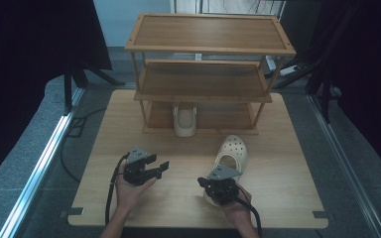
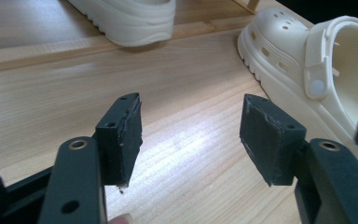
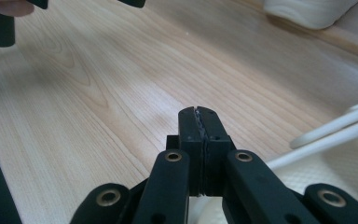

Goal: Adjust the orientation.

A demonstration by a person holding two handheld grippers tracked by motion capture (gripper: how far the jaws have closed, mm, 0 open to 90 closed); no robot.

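Looking down on a pale wooden bench (image 1: 129, 129) ringed by dark curtains, with a three-tier shelf rack (image 1: 206, 74) at its far edge. One cream clog (image 1: 185, 120) sits on the bottom shelf, another (image 1: 232, 152) near the right claw (image 1: 209, 181), whose jaws are pressed together. Left claw (image 2: 191, 135) gapes wide over bare wood, strap rivet showing close up.

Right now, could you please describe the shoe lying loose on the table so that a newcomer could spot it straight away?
Start at the wooden three-tier rack at the far end of the table. In front of its right half lies a cream clog, beside the right gripper. Unlike the other cream shoe, which sits on the rack's bottom shelf, this one lies on the open tabletop and shows holes across its toe.
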